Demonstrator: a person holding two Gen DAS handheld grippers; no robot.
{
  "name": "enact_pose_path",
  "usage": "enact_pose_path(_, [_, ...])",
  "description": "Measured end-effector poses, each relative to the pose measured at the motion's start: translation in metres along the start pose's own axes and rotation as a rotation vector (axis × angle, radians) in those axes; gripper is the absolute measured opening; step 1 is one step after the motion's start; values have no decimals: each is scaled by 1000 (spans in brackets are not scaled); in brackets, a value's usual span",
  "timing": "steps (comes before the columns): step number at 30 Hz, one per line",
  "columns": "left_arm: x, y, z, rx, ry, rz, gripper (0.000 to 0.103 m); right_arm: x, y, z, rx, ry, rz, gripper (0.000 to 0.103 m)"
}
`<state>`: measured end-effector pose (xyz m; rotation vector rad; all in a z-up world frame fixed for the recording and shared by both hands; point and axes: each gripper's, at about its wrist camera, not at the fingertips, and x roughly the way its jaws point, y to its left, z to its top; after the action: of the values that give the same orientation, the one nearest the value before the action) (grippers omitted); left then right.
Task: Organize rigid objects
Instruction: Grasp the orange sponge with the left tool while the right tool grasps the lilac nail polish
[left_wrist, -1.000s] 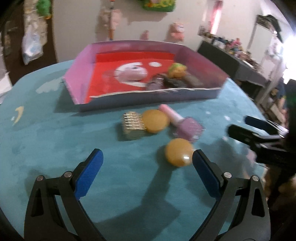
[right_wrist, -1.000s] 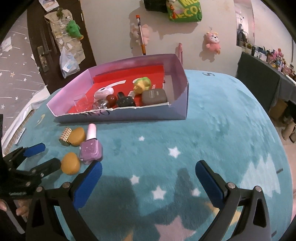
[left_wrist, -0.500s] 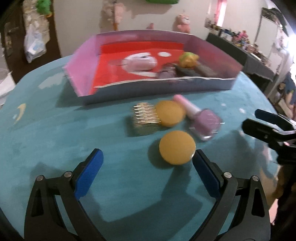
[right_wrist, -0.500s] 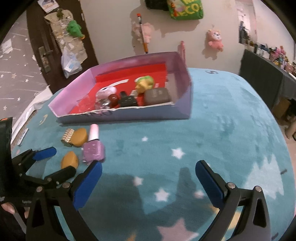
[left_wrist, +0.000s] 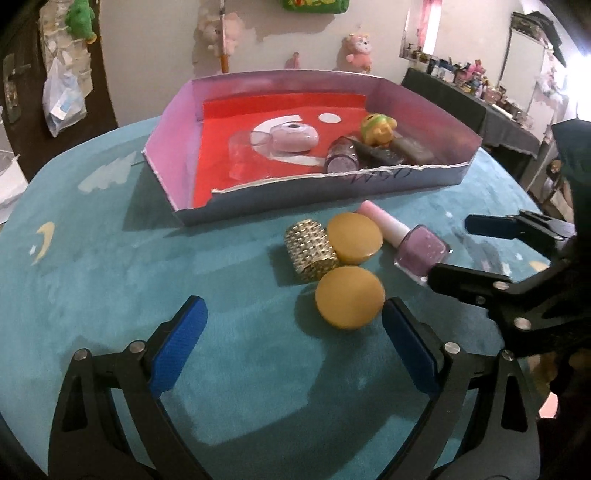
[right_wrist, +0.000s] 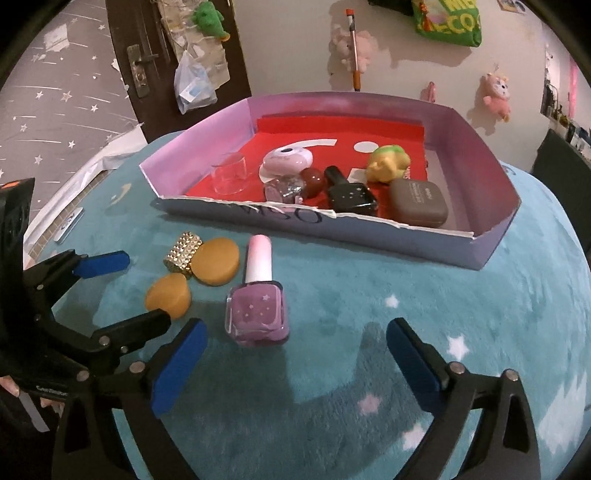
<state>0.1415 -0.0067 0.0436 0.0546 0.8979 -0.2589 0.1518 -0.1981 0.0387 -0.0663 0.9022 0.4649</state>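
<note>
The near yellow disc (left_wrist: 349, 302) lies on the teal mat, in front of the purple-walled box (left_wrist: 369, 186) and just beside the gold studded cylinder (left_wrist: 311, 250). The left gripper (left_wrist: 291, 345) hangs spread wide and empty before it; the right gripper (right_wrist: 295, 363), equally released, faces the lilac polish bottle (right_wrist: 257, 301). Best to centre the disc between the pads, clear of its neighbours, before squeezing.

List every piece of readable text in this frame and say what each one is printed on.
"MISO" (partial, seen upside down): front wall of the purple box.
"ME" over "ECOS" (cut off): green plush bag on the wall.
"Gen…" (rest blurred): body of the left gripper.
Small print on the grey case: unreadable.
Stars, no words: purple nail polish bottle.
</note>
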Motion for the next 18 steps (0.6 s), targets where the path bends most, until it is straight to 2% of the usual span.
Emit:
enact_pose_path(1, [1,-1,1,7,2,-16,86,1,-1,1,-1,4,-1,93])
enact_pose_path(4, [5,-5,1,30,16,-38,74,5,-1,2,-8,18,14,85])
enact_pose_path(8, [9,-10,-1,54,11,-42,64,9,4,4,-50,20,15,80])
enact_pose_path(9, [9,-10,0,57,8,-48,60,10,6,5,-63,20,12,76])
enact_pose_path(11, [10,-13,1,63,2,-63,51,13,10,7,-90,20,10,74])
enact_pose_path(13, [10,-14,2,67,-1,-87,36,16,14,9,-115,17,2,66])
enact_pose_path(14, [10,-16,2,69,-1,-92,36,17,16,10,-127,15,7,63])
enact_pose_path(15, [10,-16,2,71,-1,-97,36,17,17,10,-139,13,19,55])
enact_pose_path(16, [9,-17,2,73,0,-98,36,16,19,10,-150,10,33,39])
enact_pose_path(18, [8,-17,2,65,1,-104,36,15,22,8,-160,5,39,39])
